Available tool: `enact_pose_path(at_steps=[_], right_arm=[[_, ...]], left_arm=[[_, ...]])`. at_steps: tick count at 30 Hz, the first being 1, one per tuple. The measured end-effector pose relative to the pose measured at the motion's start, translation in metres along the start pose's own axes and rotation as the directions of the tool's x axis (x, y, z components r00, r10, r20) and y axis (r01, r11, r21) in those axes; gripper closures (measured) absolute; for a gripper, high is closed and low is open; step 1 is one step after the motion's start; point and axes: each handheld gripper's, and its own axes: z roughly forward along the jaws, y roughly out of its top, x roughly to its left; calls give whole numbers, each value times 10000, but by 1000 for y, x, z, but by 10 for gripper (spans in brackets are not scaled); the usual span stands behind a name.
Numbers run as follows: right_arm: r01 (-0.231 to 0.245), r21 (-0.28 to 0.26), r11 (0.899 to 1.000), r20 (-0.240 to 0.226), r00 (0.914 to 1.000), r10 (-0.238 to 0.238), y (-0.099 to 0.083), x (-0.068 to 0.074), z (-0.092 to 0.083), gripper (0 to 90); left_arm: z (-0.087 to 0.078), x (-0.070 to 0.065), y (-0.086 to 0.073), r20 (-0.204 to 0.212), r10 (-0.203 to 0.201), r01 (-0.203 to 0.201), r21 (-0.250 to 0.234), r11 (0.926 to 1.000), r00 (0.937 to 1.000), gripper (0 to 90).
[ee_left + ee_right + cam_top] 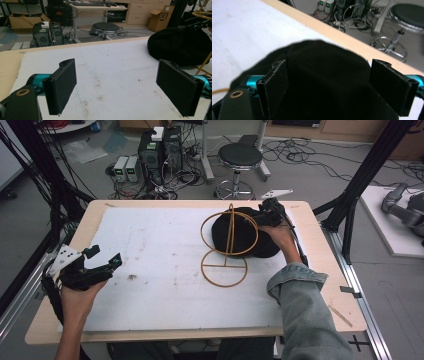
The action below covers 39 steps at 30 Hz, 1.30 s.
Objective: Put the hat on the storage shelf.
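Table (310, 270) was light wood with a white foam sheet (165, 270) over most of it; the sheet carried brown smudges and specks near its middle. Black hat (245, 240) lay on the sheet at right of centre in the high view, behind a gold wire stand (227, 252) made of an upright ring and a flat ring on the sheet. Right gripper (270, 212) sat at the hat's far edge; in the right gripper view the hat (327, 82) filled the gap between the jaws, which stood wide and released, pads not pressing on the cloth. Left gripper (102, 262) was at lower left of the high view, over the sheet's edge, jaws spread apart with nothing between them; its own view showed bare sheet (112, 75) and the hat (178, 47) at upper right. Room: grey floor, round black stool (240, 157) and computer towers (160, 150) with tangled cables beyond the table's far edge, black frame posts at both sides.
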Motion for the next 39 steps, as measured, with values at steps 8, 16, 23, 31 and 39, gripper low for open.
enact_pose_path(at_steps=[8, 16, 23, 31, 39], right_arm=[[433, 519, 9977, 44, 9990, -436, -5, 5, 8, 238], [842, 1063, 9908, -110, 9964, -835, -4, 10, 10, 561], [1098, 929, 9896, 31, 9939, -1105, 0, 13, 5, 830], [1072, 510, 9929, 274, 9937, -1087, 6, 15, -4, 868], [789, -9, 9969, 732, 9942, -786, 10, 8, -23, 870]], left_arm=[[3, 0, 0, 129, -44, 44, 15, 10000, 9999, 174], [1, 1, 0, 143, -70, 70, 0, 10000, 9999, 175], [-1, 2, 1, 93, -125, 125, -47, 9999, 9999, 177], [-3, 2, 2, 66, -138, 139, -124, 9998, 9999, 178], [-3, 3, 2, 42, -175, 176, -124, 9998, 9998, 178]])
